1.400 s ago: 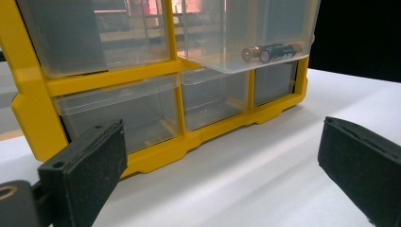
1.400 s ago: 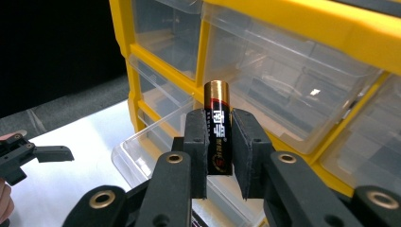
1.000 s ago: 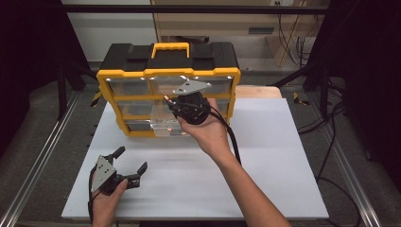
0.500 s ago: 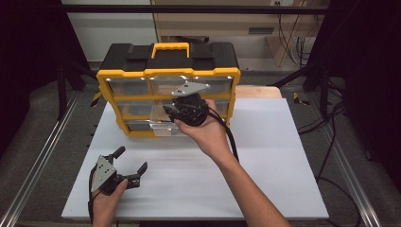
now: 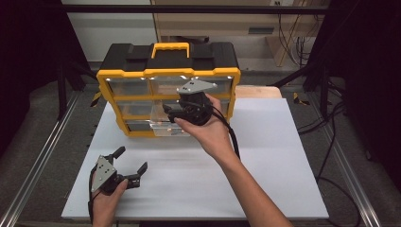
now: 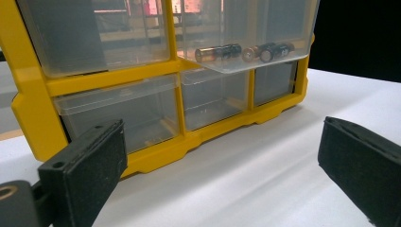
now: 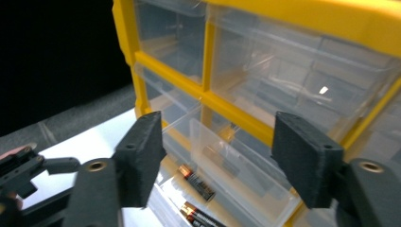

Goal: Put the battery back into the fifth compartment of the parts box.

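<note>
Handling notes, drawer task
High view: clear plastic drawer (image 5: 163,126) is seen pulled out of yellow-framed organiser (image 5: 168,75); right gripper (image 5: 174,113) is held over it, jaws just opened, nothing gripped.
Left gripper view: left gripper (image 6: 222,165) is spread wide, empty; cylindrical batteries (image 6: 246,50) are seen in the drawer.
Right gripper view: drawer is judged light, thin-walled, slippery; front lip (image 7: 236,156) is to be gripped.

A clear plastic drawer (image 7: 227,175) stands pulled out of the yellow organizer (image 5: 168,75), just below the right tool (image 7: 215,156). Batteries (image 7: 196,182) lie flat inside it, directly beneath the tool's parted jaws.
</note>
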### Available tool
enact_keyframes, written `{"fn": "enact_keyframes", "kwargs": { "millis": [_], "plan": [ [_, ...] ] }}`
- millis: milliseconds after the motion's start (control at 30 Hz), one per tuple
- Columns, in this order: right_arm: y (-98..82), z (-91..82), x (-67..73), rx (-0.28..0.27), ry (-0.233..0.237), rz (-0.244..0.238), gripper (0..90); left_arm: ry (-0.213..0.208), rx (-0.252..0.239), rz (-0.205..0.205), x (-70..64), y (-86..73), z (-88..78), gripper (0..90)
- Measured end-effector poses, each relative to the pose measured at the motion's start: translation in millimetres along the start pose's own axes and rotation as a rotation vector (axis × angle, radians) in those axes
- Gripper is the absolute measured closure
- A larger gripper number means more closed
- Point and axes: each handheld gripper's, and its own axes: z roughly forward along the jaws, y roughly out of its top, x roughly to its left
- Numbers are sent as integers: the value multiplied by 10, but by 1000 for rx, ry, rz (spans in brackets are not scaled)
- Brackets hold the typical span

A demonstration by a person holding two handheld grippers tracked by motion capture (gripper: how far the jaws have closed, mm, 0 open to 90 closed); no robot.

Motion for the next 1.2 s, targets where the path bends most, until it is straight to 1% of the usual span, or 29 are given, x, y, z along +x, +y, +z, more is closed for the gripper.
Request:
{"fn": "enact_keyframes", "kwargs": {
  "millis": [67, 233, 367, 400, 500, 733, 933, 1200],
  "plan": [
    [5, -16, -11, -16, -13, 3, 298, 0, 0, 0, 1, 0, 0, 20],
    [13, -63, -44, -44, -28, 22, 222, 0, 0, 0, 1, 0, 0, 19],
    [17, -113, -63, -58, -42, 31, 163, 1, 1, 0, 2, 0, 0, 19],
    [18, -127, -69, -61, -51, 30, 140, 1, 2, 0, 1, 0, 0, 19],
    [19, -161, -94, -62, -63, 43, 103, 1, 2, 0, 2, -1, 0, 19],
    [10, -278, -185, -89, -81, 66, 72, 0, 4, 0, -1, -1, 1, 17],
    [-17, -360, -253, -108, -82, 83, 58, 0, 5, -2, 0, -3, 1, 15],
    [-55, -497, -349, -143, -80, 80, 38, 3, 4, -5, 9, -2, -4, 15]
  ]
}}
